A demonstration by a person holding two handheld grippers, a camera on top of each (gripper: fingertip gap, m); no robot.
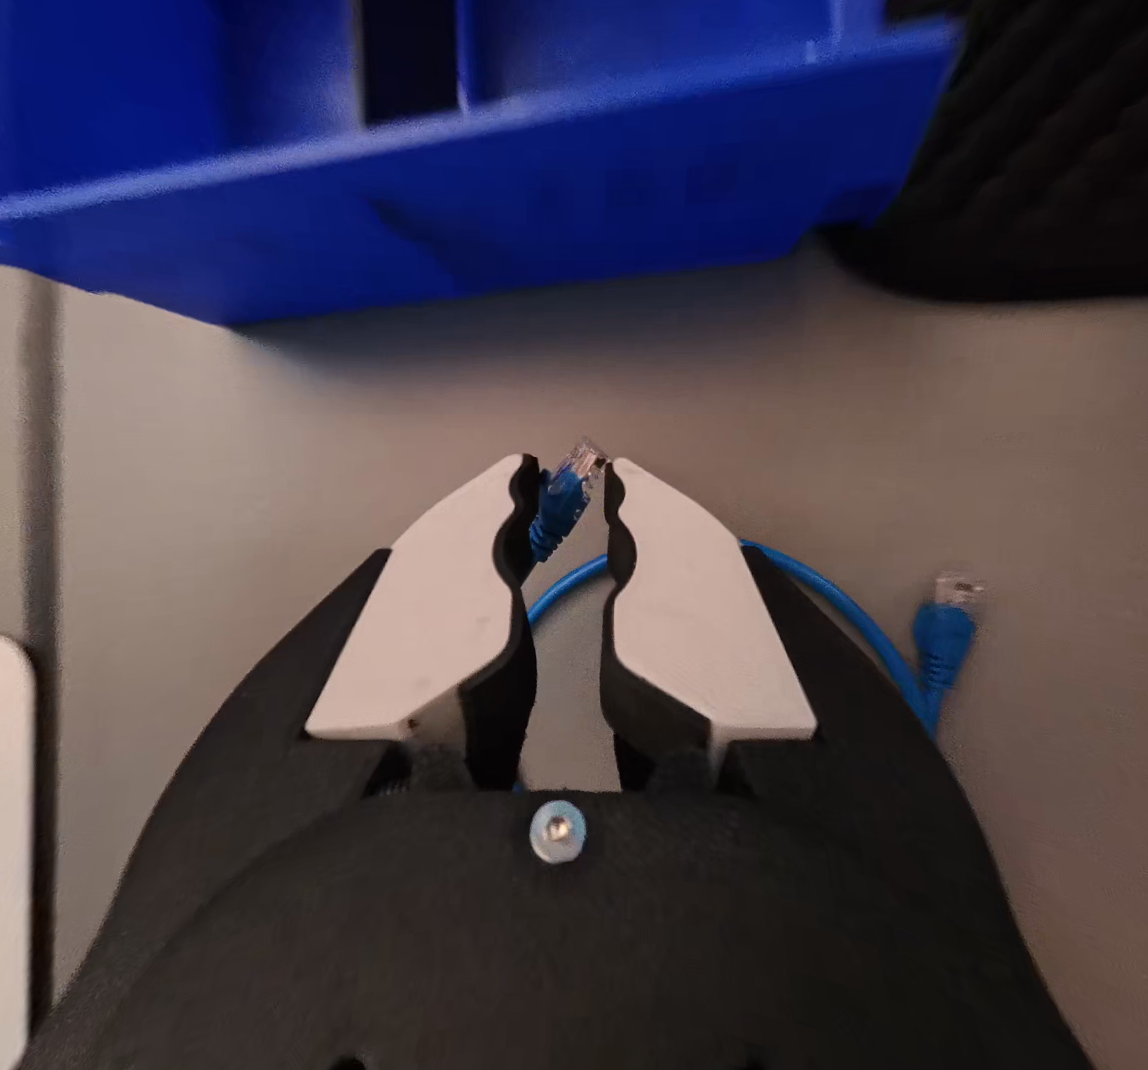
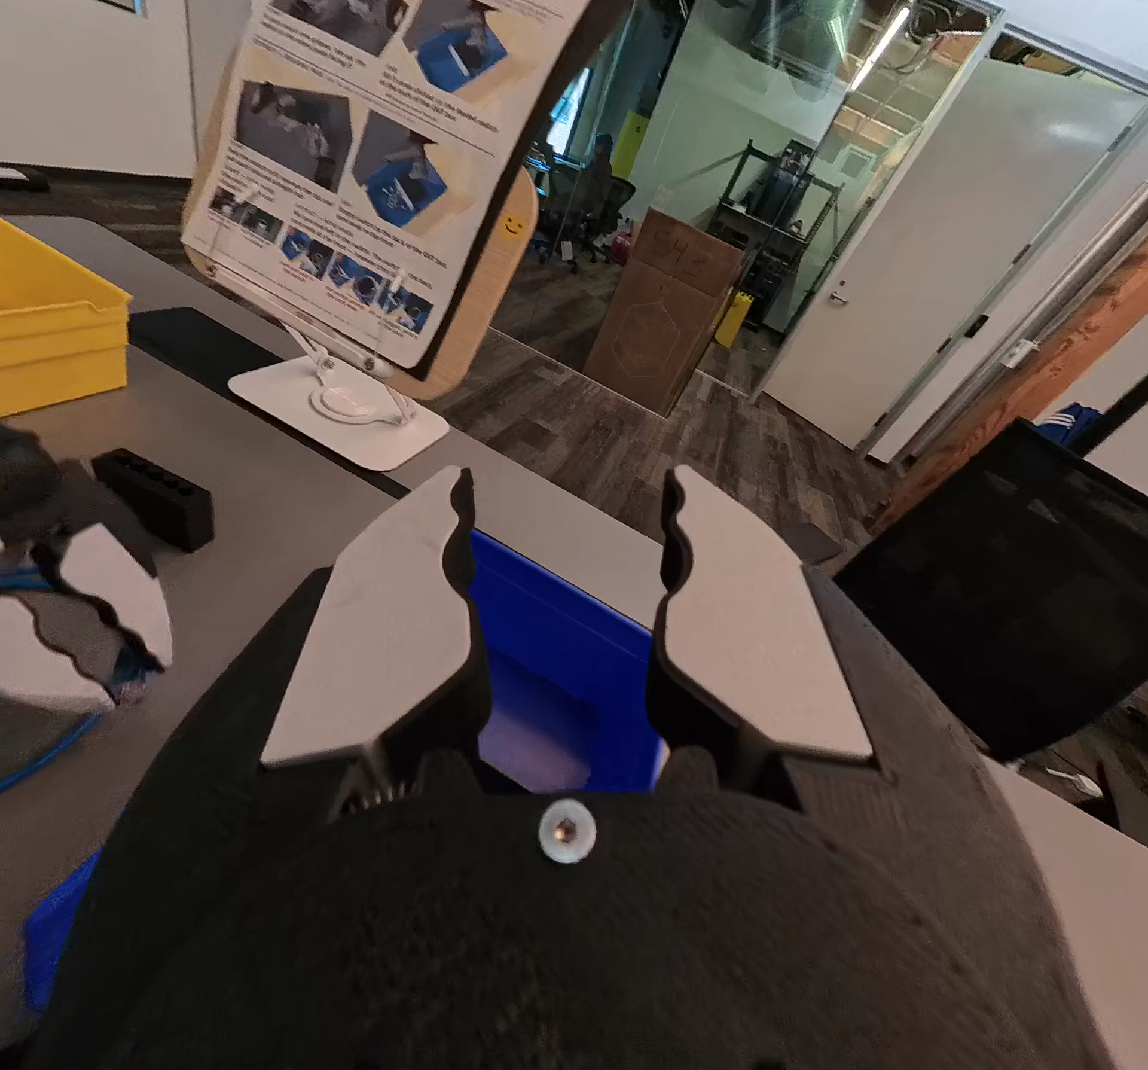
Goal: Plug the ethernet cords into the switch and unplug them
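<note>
Left gripper (image 1: 568, 471): jaws nearly together, pinching one plug (image 1: 574, 478) of the blue ethernet cord (image 1: 826, 589) above the grey desk (image 1: 373, 419).
Other plug (image 1: 944, 617): lies free on the desk, to the right.
Right gripper (image 2: 565, 518): jaws spread, holding nothing, above a blue bin (image 2: 559, 624).
Switch (image 2: 155, 496): black block on the desk, well apart from the cord; its ports appear empty.
Progress: judged early; plugging and unplugging both remain.

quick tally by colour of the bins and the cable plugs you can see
blue bin: 1
yellow bin: 1
blue ethernet plugs: 2, one in the left claw at, one loose on the table at
total: 4
</note>
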